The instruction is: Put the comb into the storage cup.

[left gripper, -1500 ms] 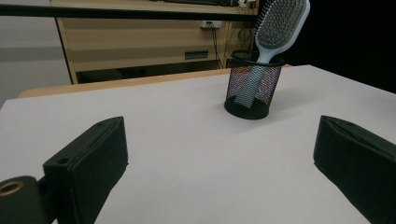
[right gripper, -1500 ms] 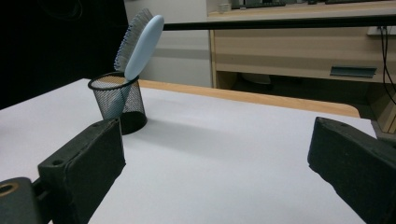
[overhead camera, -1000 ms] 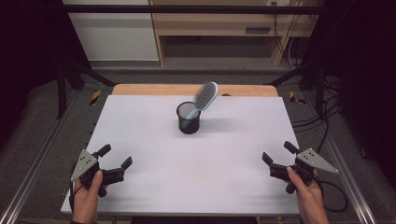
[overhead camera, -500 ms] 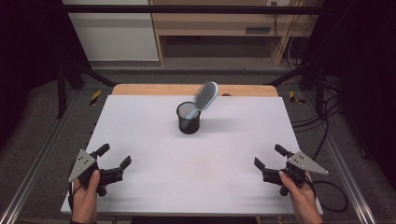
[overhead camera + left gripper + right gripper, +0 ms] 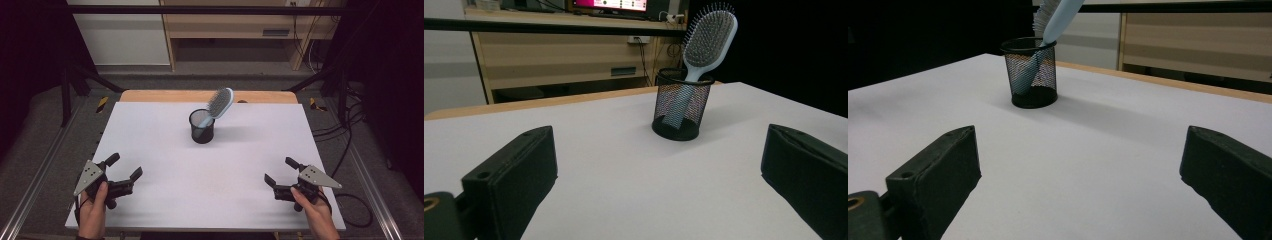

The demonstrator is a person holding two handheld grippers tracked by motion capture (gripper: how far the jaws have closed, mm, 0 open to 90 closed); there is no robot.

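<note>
A black mesh cup [image 5: 202, 126] stands upright near the middle back of the white table [image 5: 165, 150]. A light blue hairbrush [image 5: 218, 105] leans in it, handle down and head tilted to the right. My left gripper [image 5: 123, 167] rests open at the table's front left, held by a hand, far from the cup. At the front right my right gripper [image 5: 281, 170] is open too, with nothing between its jaws. The cup [image 5: 682, 103] and brush [image 5: 710, 37] sit ahead in the left gripper view. In the right gripper view the cup [image 5: 1031, 72] holds the brush handle [image 5: 1049, 35].
A wooden strip [image 5: 200, 95] edges the table's back. Behind it stand a wooden shelf unit [image 5: 240, 30] and a white cabinet [image 5: 120, 35]. Cables [image 5: 345, 145] trail on the floor at the right. Metal rails [image 5: 30, 190] run along both sides.
My right gripper has shifted left and slightly toward the table's front. The left gripper has barely moved. The cup and brush stand as before.
</note>
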